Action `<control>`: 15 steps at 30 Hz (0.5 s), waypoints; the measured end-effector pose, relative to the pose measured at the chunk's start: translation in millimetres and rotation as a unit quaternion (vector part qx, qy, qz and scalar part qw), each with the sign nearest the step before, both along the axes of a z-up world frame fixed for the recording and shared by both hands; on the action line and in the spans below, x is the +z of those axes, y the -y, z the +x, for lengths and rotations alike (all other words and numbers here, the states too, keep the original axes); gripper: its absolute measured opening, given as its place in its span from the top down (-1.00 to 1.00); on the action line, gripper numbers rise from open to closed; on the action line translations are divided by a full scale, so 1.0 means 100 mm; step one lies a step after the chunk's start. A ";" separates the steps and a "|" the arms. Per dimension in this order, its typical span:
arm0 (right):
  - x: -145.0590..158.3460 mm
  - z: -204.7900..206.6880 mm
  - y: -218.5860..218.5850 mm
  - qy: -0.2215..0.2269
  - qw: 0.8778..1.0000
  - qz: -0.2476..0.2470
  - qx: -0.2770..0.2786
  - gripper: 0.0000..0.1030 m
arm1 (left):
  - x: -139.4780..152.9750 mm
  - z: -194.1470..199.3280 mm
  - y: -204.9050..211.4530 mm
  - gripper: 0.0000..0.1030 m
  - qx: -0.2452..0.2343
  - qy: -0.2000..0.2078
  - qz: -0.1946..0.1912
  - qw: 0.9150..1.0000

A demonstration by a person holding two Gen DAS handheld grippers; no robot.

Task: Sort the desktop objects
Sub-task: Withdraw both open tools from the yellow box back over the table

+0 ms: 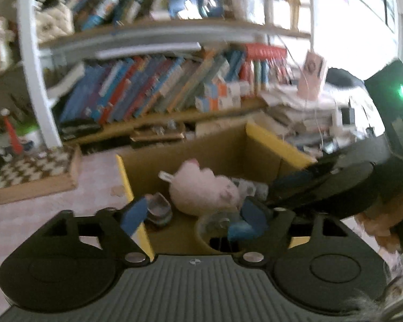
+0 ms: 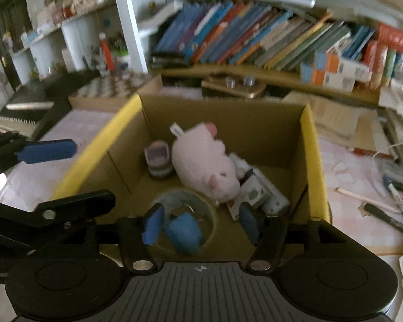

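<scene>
Now, taking the cardboard box as the landmark:

Cardboard box [image 2: 307, 145]: open-topped, yellow along its rim edges, on a pale pink surface in front of a shelf of books [image 2: 255, 37].

Left claw [image 1: 193, 216]: hangs over the box's near edge with its blue-padded fingers [image 1: 133, 216] spread wide; nothing is pinched between them.

Right claw [image 2: 201, 224]: also above the box's near side, fingers parted, nothing pressed by the pads.

Clear round container [image 2: 186, 216]: sits on the box floor at the near side, something blue [image 2: 184, 232] inside it; in the right wrist view it shows between that claw's spread fingers, lower down, and I cannot tell any contact.

Pink plush toy [image 2: 204, 161]: lies in the middle of the box, beyond both claws, well clear of the fingers.

Small purplish case [image 2: 158, 161]: inside the box, just left of the plush.

White packet [image 2: 258, 191]: inside the box, at the plush's right, partly under it.

Checkered board [image 2: 112, 87]: outside the box, past its far left corner.

Pens [image 2: 384, 214]: loose on the pink surface to the right of the box.
</scene>
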State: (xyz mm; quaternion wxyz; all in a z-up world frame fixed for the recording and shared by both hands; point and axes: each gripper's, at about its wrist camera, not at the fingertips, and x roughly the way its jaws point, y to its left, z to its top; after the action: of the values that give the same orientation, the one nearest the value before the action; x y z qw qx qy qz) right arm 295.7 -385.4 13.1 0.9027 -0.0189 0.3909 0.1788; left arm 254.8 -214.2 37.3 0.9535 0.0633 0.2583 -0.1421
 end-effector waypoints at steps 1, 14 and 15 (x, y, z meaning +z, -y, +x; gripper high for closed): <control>0.05 -0.06 0.00 0.010 1.000 0.005 -0.004 -0.33 | 0.04 -0.06 -0.04 -0.66 0.007 0.009 -0.006 1.000; 0.27 -0.96 -0.21 0.091 0.991 0.043 -0.092 -0.59 | 0.19 -0.97 -0.74 -1.00 0.104 0.056 -0.042 0.992; 0.26 -1.03 -0.23 0.094 0.990 0.044 -0.099 -0.59 | 0.17 -1.03 -0.78 -1.00 0.108 0.054 -0.043 0.992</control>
State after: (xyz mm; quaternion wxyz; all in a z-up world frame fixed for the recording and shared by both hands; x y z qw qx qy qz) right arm 192.3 -362.8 39.2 0.9488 0.0427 0.2955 0.1032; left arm 151.6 -135.9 54.4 0.9775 0.0012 0.2058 -0.0456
